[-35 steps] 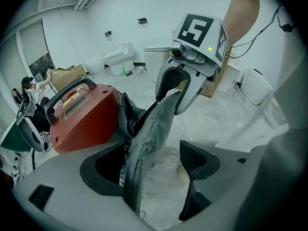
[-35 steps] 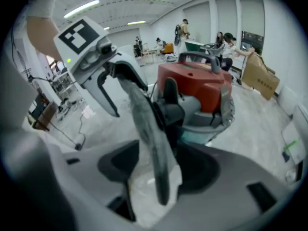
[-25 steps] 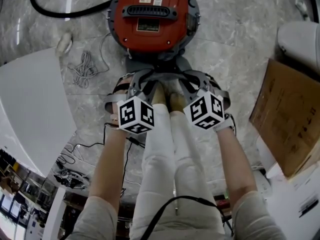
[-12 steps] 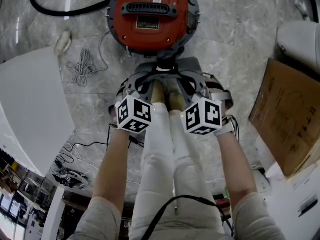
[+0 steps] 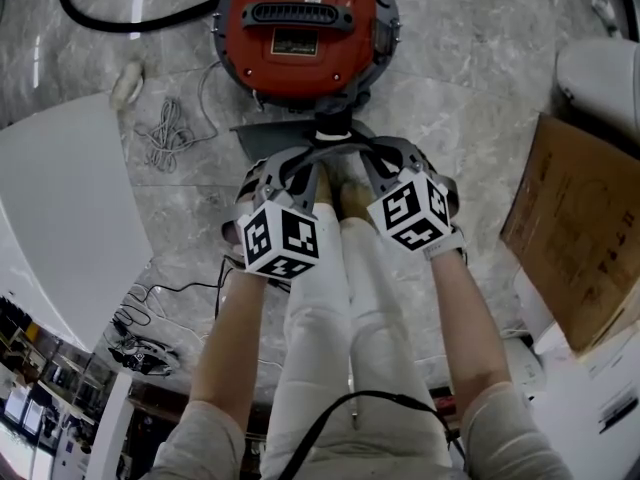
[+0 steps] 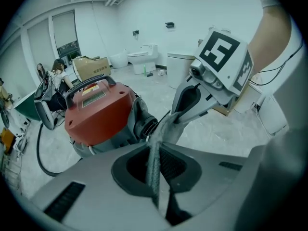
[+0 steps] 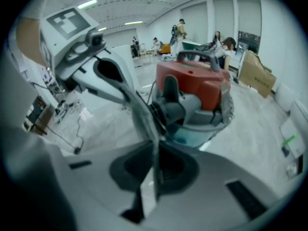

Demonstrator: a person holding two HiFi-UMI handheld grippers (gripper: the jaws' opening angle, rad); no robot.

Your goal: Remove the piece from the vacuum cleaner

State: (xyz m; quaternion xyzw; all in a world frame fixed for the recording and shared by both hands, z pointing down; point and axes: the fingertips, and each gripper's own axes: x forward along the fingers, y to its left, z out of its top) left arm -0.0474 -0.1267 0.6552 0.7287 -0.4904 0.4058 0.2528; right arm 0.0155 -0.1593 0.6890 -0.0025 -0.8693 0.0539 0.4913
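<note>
Two grippers pinch one thin grey piece (image 6: 154, 163) edge-on, just before the red vacuum cleaner (image 5: 305, 28): left gripper (image 5: 298, 166) jaws clamped, right gripper (image 5: 366, 160) jaws just closing onto it.

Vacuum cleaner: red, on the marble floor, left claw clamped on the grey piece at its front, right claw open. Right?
No: the right claw is not open. The right gripper view shows its jaws, just closed further, pinching the grey piece too. The rest stands: red vacuum cleaner on the marble floor, left claw clamped on the piece.
</note>
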